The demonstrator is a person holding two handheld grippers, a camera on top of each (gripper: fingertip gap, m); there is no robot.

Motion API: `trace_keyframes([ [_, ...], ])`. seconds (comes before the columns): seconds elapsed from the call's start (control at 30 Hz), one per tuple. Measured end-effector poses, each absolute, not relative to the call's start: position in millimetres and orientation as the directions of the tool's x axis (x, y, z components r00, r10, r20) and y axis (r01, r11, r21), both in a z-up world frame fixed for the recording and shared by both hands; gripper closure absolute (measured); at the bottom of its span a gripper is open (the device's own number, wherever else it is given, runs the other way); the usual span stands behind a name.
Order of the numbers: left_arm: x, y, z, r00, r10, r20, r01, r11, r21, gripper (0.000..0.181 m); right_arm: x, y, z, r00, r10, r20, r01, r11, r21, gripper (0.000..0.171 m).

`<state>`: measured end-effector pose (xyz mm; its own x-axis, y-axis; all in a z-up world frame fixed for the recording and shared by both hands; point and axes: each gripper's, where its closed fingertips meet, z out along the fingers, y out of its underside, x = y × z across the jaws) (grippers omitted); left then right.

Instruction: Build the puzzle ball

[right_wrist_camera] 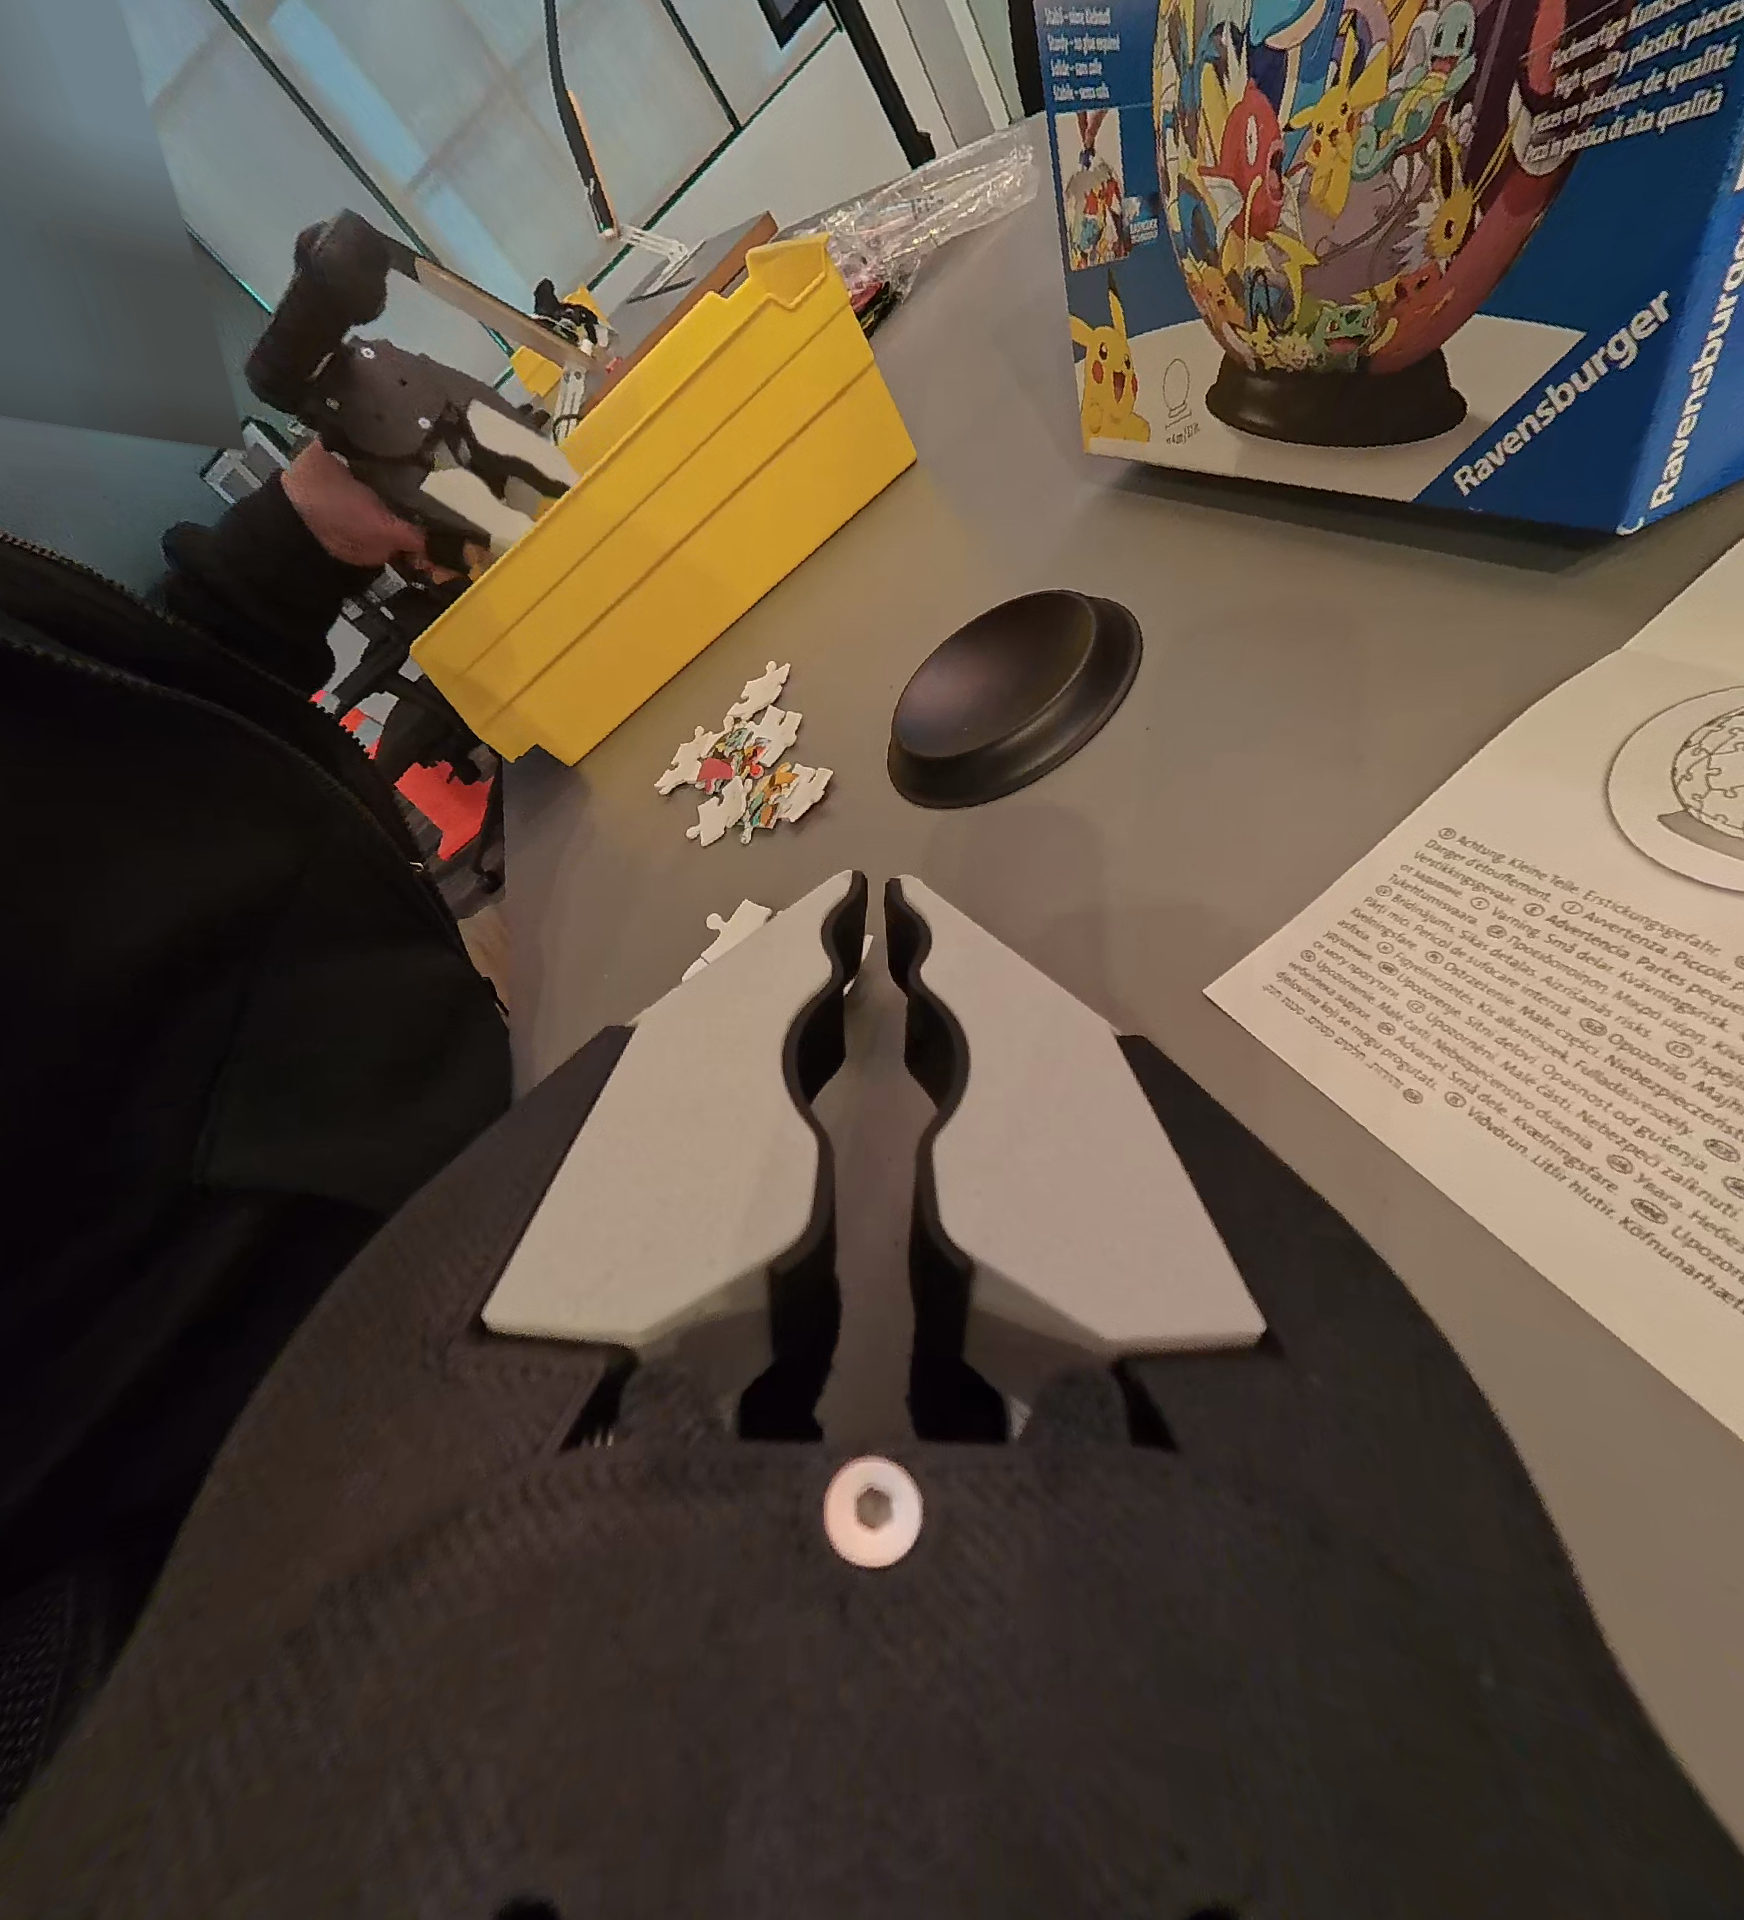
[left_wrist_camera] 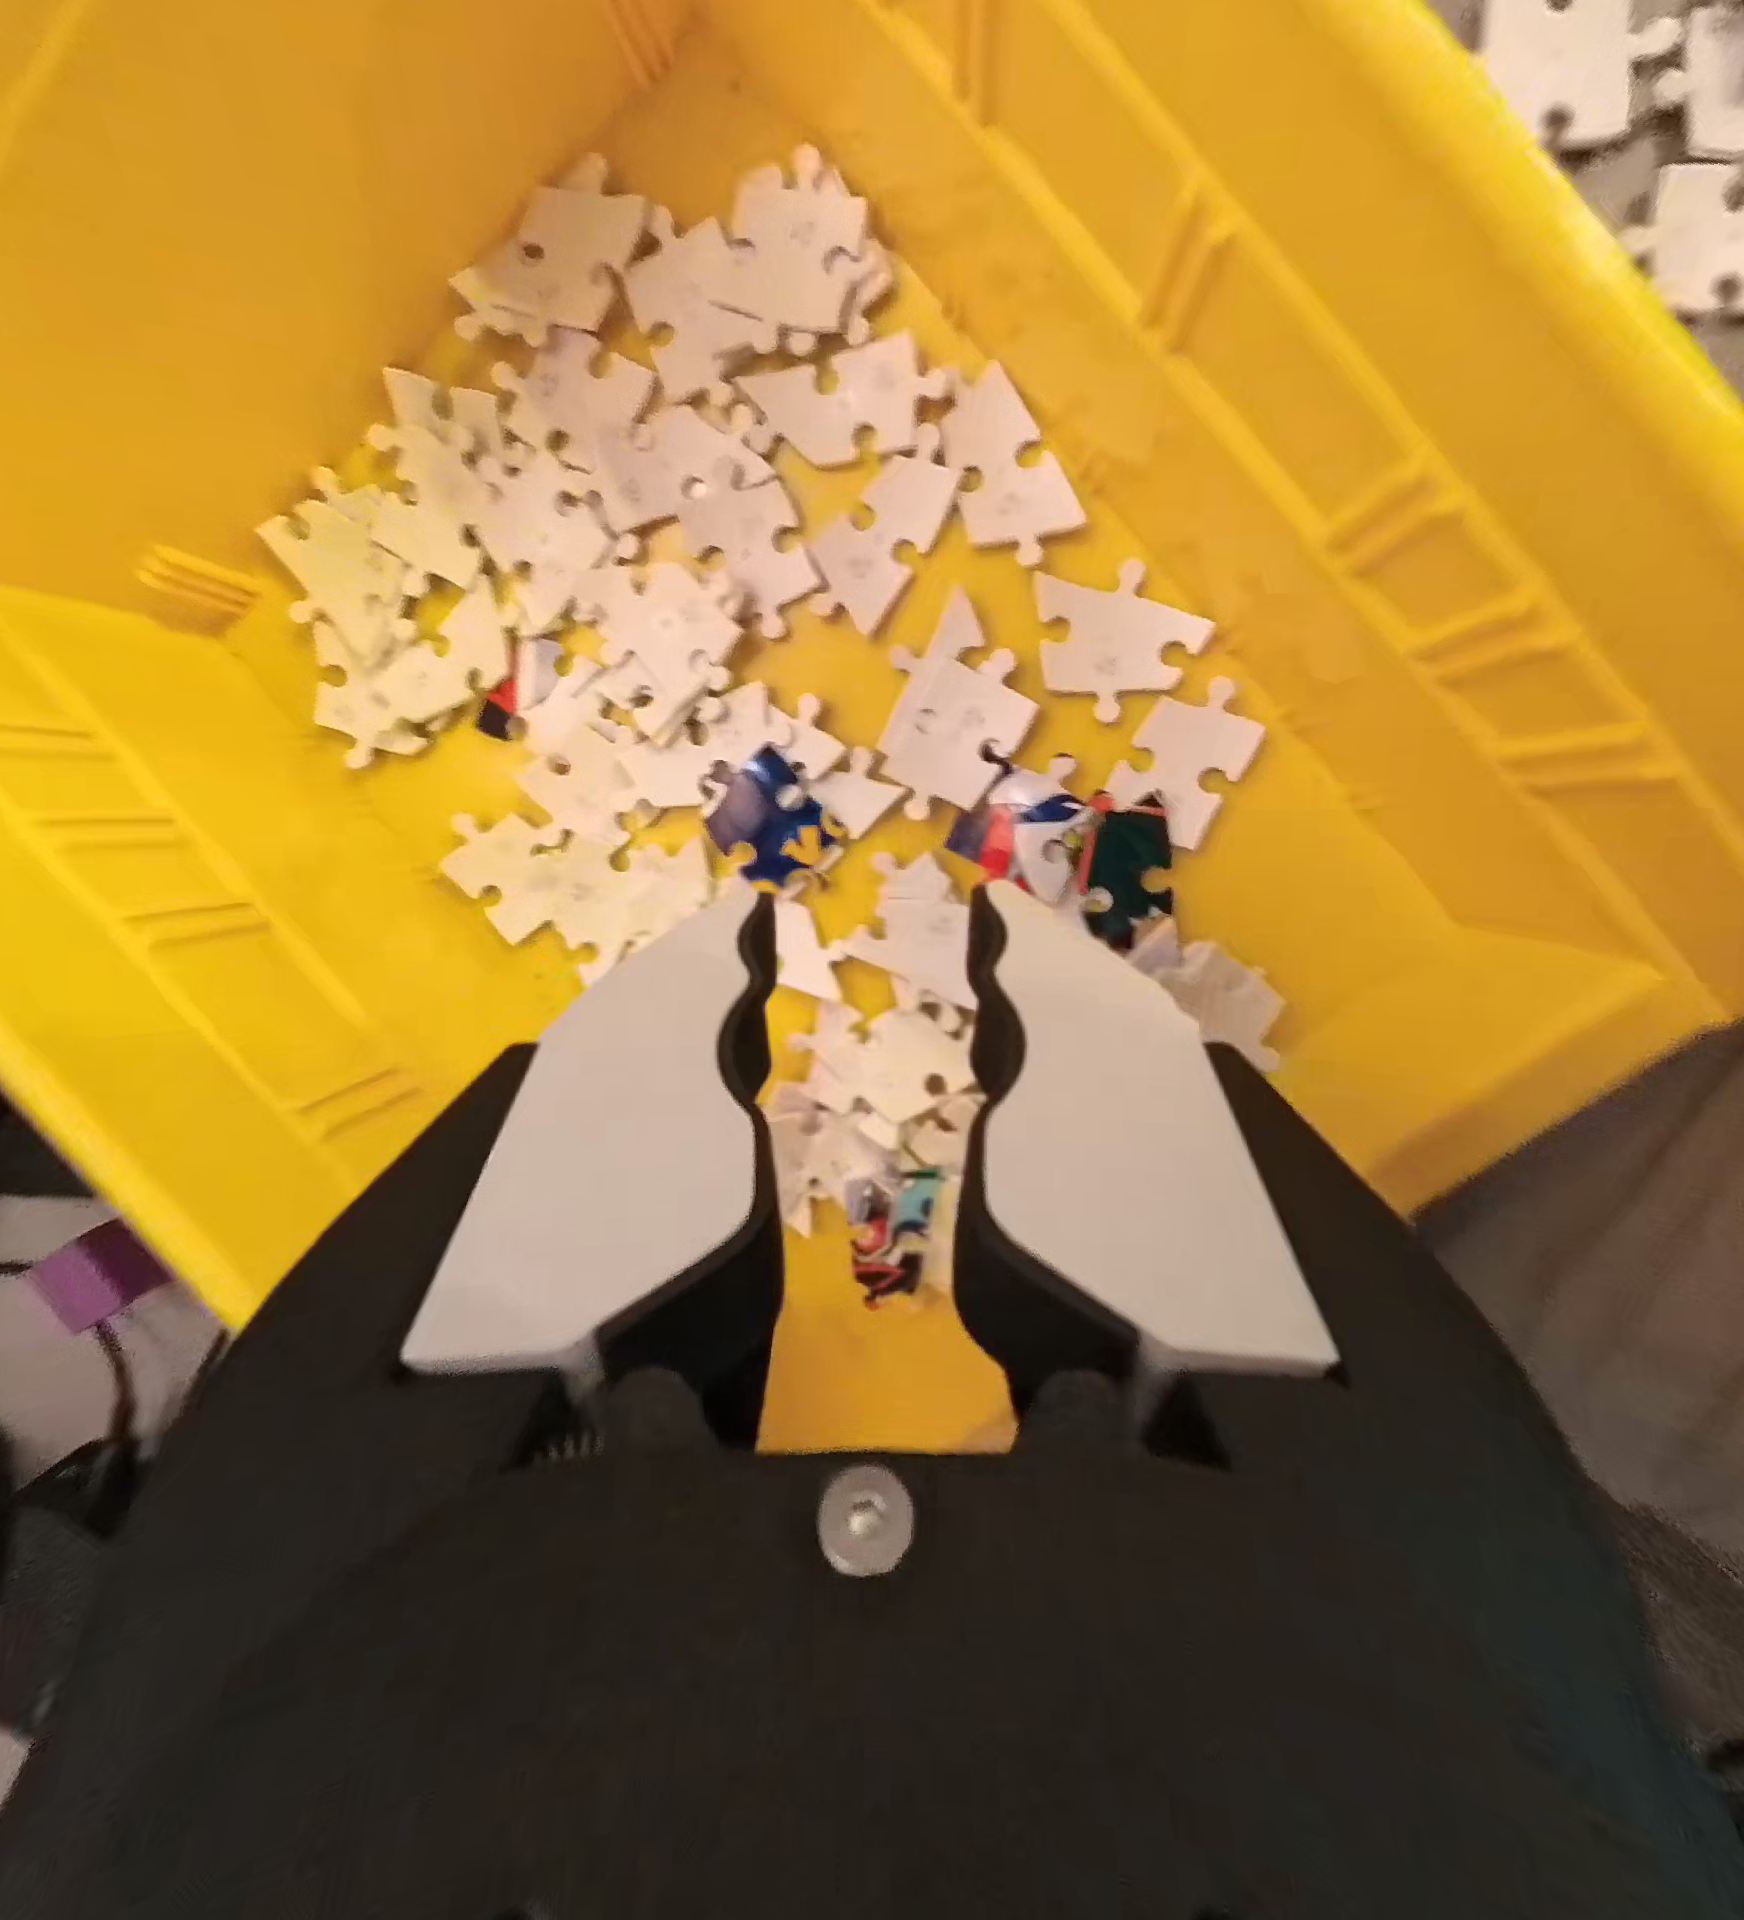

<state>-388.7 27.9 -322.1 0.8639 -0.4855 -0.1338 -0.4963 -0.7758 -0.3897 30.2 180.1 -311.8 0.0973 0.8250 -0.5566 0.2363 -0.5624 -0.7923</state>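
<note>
Left tongs hang parted and empty over loose puzzle pieces in the yellow bin; right tongs, nearly closed, hold nothing above the bench.

From my feed: yellow bin smooth moulded plastic, slight sheen. Puzzle pieces matt white backs, few glossy printed faces. Stand black satin plastic. Desk matt grey. Leaflet plain paper, box glossy card.
</note>
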Motion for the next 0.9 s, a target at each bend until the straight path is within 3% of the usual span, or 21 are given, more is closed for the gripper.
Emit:
trace_keyframes([
  [0.13, -369, 8, -346, 0.814, -0.58, 0.019, -0.551, -0.783, -0.288, 0.14, 30, 180, -313, 0.101, 0.827, -0.554, 0.24, -0.56, -0.793, 0.169],
  [0.3, -365, 7, -371, 0.805, -0.591, 0.047, -0.571, -0.795, -0.204, 0.133, 30, 180, -313, 0.104, 0.828, -0.552, 0.241, -0.559, -0.793, 0.169],
  [0.37, -360, 12, -372, 0.799, -0.599, 0.057, -0.574, -0.787, -0.225, 0.14, 30, 180, -313, 0.103, 0.827, -0.552, 0.241, -0.559, -0.793, 0.169],
  [0.43, -363, 18, -372, 0.807, -0.59, 0.033, -0.57, -0.792, -0.221, 0.165, 30, 180, -312, 0.102, 0.827, -0.553, 0.24, -0.56, -0.793, 0.169],
  [0.5, -365, 23, -372, 0.803, -0.595, 0.016, -0.577, -0.785, -0.226, 0.167, 30, 180, -312, 0.101, 0.827, -0.553, 0.239, -0.56, -0.794, 0.169],
  [0.53, -368, 27, -372, 0.81, -0.586, 0.004, -0.57, -0.79, -0.226, 0.181, 30, 180, -312, 0.101, 0.827, -0.553, 0.237, -0.56, -0.794, 0.169],
  [0.7, -383, 46, -374, 0.856, -0.516, -0.019, -0.504, -0.828, -0.246, 0.181, 30, 180, -311, 0.099, 0.828, -0.552, 0.233, -0.559, -0.796, 0.169],
  [0.83, -371, 38, -370, 0.789, -0.614, -0.017, -0.598, -0.761, -0.253, 0.15, 30, 180, -311, 0.097, 0.827, -0.554, 0.233, -0.56, -0.795, 0.169],
  [0.9, -373, 40, -375, 0.78, -0.624, -0.057, -0.618, -0.752, -0.228, 0.143, 30, 180, -312, 0.096, 0.826, -0.555, 0.235, -0.56, -0.794, 0.169],
])
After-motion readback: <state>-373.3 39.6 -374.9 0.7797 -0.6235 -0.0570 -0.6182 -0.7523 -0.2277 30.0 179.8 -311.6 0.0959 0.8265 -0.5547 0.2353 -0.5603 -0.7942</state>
